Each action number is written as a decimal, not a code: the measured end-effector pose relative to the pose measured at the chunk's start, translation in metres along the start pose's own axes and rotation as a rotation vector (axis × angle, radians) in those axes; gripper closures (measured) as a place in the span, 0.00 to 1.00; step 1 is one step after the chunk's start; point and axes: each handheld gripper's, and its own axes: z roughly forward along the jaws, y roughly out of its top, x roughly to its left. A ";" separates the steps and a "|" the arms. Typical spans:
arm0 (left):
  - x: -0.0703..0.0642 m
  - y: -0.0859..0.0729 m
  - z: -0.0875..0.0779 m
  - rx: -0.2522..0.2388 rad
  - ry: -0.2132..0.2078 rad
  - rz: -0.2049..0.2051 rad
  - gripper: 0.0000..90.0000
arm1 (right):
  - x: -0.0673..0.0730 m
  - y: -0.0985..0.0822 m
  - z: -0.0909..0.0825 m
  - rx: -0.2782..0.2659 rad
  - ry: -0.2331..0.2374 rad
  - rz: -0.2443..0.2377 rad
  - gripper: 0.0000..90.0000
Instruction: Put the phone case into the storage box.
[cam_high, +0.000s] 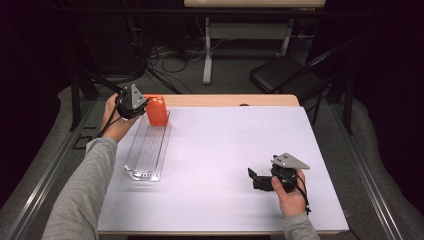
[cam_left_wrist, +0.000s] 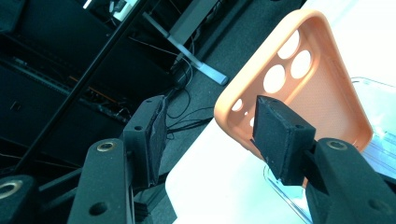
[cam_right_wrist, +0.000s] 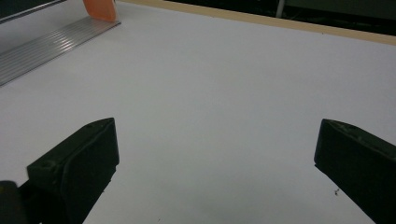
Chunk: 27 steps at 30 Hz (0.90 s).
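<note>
An orange phone case (cam_high: 157, 111) stands upright in the far end of a clear ribbed tray (cam_high: 148, 150) on the left of the white table (cam_high: 225, 145). My left gripper (cam_high: 144, 107) is at the case's left side. In the left gripper view the gripper (cam_left_wrist: 212, 112) is open: the case (cam_left_wrist: 327, 88), hollow side and camera holes facing me, rises behind the right pad (cam_left_wrist: 280, 135), and the left pad stands apart from it. My right gripper (cam_high: 252, 180) rests low over the near right of the table, open (cam_right_wrist: 217, 135) with nothing between its jaws. The case's bottom (cam_right_wrist: 99, 9) and the tray (cam_right_wrist: 46, 42) appear far off.
The table's wooden far edge (cam_high: 225, 100) runs behind the tray. Beyond it are a black chair (cam_high: 282, 75), a desk frame (cam_high: 207, 55) and cables on the floor. Dark rails flank the table on both sides.
</note>
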 end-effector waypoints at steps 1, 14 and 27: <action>0.000 0.001 -0.001 -0.002 -0.001 0.000 0.50 | 0.000 0.000 0.000 -0.002 0.000 -0.002 0.00; -0.004 0.010 -0.017 -0.018 -0.020 0.010 0.49 | 0.001 0.001 0.000 -0.002 0.008 -0.006 0.00; 0.000 0.010 -0.041 -0.056 -0.070 -0.122 0.51 | 0.002 0.003 -0.001 -0.007 0.013 -0.006 0.00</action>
